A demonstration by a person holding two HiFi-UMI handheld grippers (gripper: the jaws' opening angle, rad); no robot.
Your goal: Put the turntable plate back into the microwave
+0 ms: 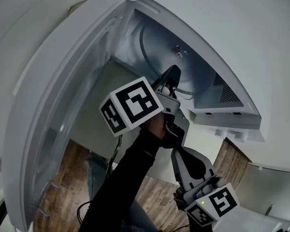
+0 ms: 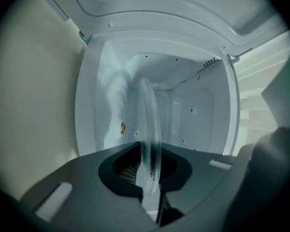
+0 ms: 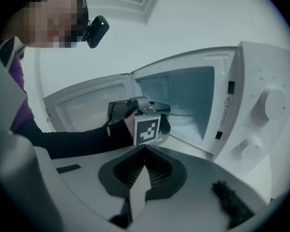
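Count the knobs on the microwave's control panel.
2. The upper knob sits midway up the control panel; the lower knob is below it, slightly left. None appears hidden.

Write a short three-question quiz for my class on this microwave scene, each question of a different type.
1. Fill in: the right gripper has its jaws ____.
2. What holds the plate? A) left gripper B) right gripper C) nothing
3. True or false: the microwave door is open.
Key: 1 shut; 2 A; 3 true.
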